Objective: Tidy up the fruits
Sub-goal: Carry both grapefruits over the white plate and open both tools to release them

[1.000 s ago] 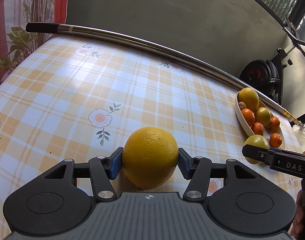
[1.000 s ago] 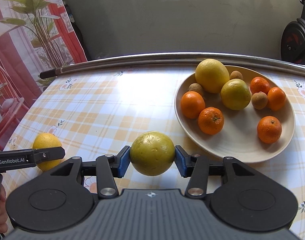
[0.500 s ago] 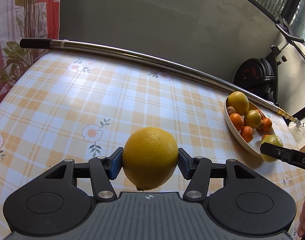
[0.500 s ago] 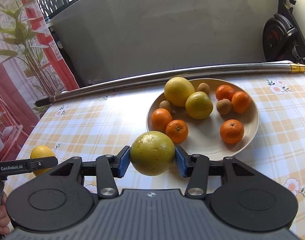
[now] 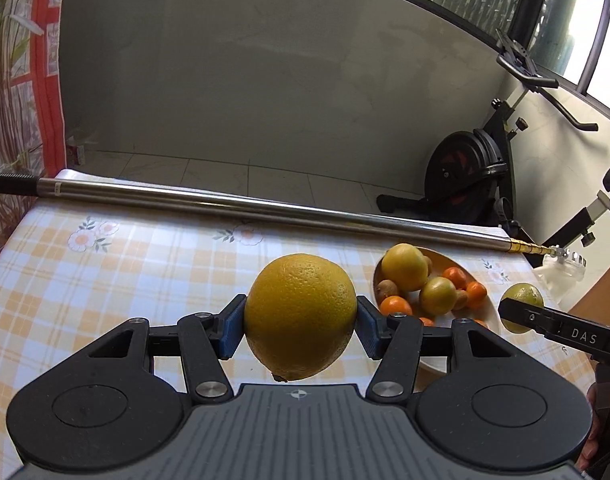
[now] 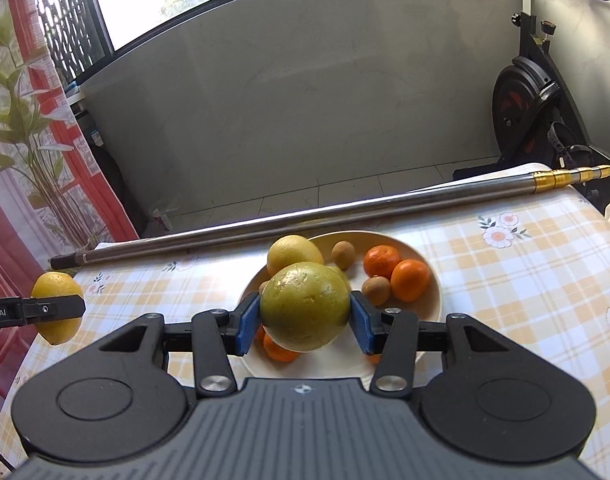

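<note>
Yellow and pebbled, the orange (image 5: 300, 316) sits clamped between the blue pads of the left gripper (image 5: 300, 322), lifted clear of the checked tablecloth (image 5: 105, 280); its long axis runs roughly up and down in the left wrist view, leaning a little, with the dark stem nub pointing down toward the gripper body. The right gripper (image 6: 305, 320) is closed on a greenish-yellow round fruit (image 6: 305, 312), its pads pressing both sides, held in the air in front of the cream bowl (image 6: 433, 308). That fruit is nearly spherical, so no clear long axis or pointing end can be told. In the bowl lie a large yellow citrus (image 6: 293, 254), several small mandarins (image 6: 409, 280) and brown kiwis (image 6: 343, 255). A long metal pole (image 6: 305, 216) lies across the far edge of the table behind the bowl. From the right wrist view the orange appears at far left, off to the side of the bowl and well apart from it.
</note>
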Available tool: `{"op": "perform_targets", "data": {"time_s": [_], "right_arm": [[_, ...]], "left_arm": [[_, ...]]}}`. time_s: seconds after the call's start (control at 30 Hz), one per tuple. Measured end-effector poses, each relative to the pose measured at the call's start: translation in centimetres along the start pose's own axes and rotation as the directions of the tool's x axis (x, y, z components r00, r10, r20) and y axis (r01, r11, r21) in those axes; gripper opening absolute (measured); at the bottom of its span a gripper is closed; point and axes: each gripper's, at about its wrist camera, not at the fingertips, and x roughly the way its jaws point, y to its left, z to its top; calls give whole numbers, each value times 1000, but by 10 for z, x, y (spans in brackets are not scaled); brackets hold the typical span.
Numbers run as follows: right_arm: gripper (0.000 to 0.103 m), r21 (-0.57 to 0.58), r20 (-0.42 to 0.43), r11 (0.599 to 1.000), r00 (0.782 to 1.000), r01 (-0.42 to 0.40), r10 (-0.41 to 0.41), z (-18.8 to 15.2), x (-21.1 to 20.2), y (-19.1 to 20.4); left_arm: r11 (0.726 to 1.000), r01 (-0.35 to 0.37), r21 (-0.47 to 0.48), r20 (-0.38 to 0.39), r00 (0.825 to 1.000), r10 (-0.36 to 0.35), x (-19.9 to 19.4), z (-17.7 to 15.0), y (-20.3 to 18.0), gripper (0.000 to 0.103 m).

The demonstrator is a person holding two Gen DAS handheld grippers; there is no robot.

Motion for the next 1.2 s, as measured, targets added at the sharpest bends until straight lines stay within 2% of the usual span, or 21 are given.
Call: {"op": "perform_targets", "data": {"time_s": [0.23,0.57,0.73,0.93,1.2], "right_arm": [[50,17,2,999,999,45,-45,3,-1,-26],[50,78,-22,995,998,55,-53,-4,0,-54],[50,88,-22,994,998,61,-59,-5,-2,-62],[50,102,-28,993,998,67,-65,-9,-4,-69],[50,123,-36,990,997,75,-71,-14,-5,-77]], "left_arm": [[993,79,87,-7,997,-78,26,21,-52,59],[959,166,228,-155,979,-132,79,-5,-109,59],[949,213,231,-220,962,-162,105,-19,-120,59],[922,244,302,-260,951,-166,123,-30,-140,59],[923,246,295,-291,944,-158,135,-35,-143,59]]}}
